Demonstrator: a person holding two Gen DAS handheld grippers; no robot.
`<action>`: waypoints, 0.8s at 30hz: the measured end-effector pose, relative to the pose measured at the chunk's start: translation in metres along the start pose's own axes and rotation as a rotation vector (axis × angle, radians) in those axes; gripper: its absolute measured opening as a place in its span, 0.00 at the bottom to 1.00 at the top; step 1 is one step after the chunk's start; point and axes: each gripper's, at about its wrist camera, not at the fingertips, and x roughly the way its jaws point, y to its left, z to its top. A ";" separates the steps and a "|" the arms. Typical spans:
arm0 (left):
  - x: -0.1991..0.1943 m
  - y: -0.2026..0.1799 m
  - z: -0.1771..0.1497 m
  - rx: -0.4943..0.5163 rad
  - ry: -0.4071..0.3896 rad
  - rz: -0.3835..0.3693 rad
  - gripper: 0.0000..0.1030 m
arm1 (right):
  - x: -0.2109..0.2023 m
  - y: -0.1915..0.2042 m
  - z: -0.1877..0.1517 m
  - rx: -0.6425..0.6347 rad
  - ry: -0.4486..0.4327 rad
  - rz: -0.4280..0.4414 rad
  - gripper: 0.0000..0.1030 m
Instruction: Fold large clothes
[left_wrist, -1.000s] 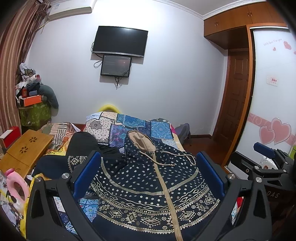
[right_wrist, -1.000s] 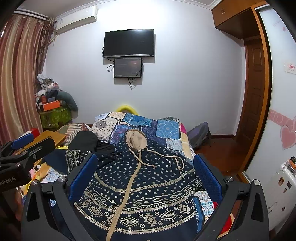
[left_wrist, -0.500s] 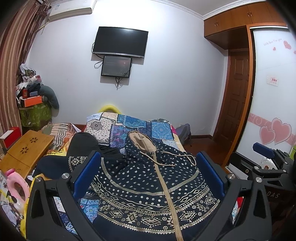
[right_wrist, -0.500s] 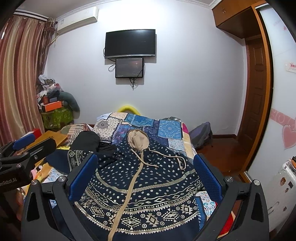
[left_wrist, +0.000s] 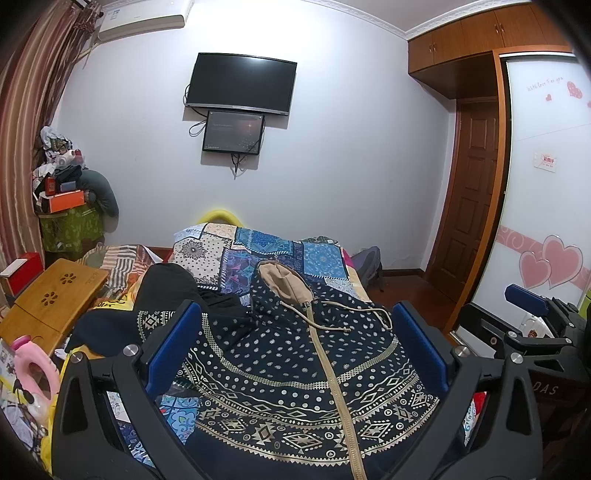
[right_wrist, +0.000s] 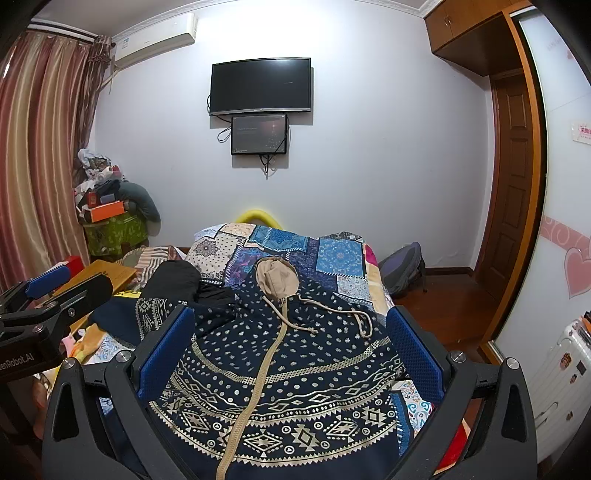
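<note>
A dark blue patterned hooded jacket (left_wrist: 295, 369) with a beige zip and beige hood lining lies spread flat, front up, on the bed; it also shows in the right wrist view (right_wrist: 288, 365). Its hood (right_wrist: 277, 277) points to the far end. My left gripper (left_wrist: 295, 332) is open and empty above the jacket's lower part. My right gripper (right_wrist: 288, 332) is open and empty above the same area. The right gripper also shows at the left wrist view's right edge (left_wrist: 528, 314), and the left gripper at the right wrist view's left edge (right_wrist: 48, 291).
A patchwork quilt (left_wrist: 273, 251) covers the bed. Dark clothes (left_wrist: 170, 284) lie left of the jacket. A wooden lap table (left_wrist: 51, 302) and pink bottle (left_wrist: 29, 362) stand at left. A backpack (right_wrist: 402, 266), door (right_wrist: 513, 170) and white suitcase (right_wrist: 561, 369) are at right.
Both views have shifted only slightly; the grippers stay open above the jacket and the jacket has not moved.
</note>
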 end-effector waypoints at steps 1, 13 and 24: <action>0.000 0.000 0.000 0.001 0.000 0.000 1.00 | 0.000 0.000 0.000 -0.001 0.000 -0.001 1.00; 0.000 0.001 0.000 0.000 0.000 0.001 1.00 | 0.000 0.000 0.000 0.001 0.003 -0.002 1.00; 0.003 0.003 0.000 -0.007 0.006 0.005 1.00 | 0.001 0.000 -0.001 0.002 0.009 -0.002 1.00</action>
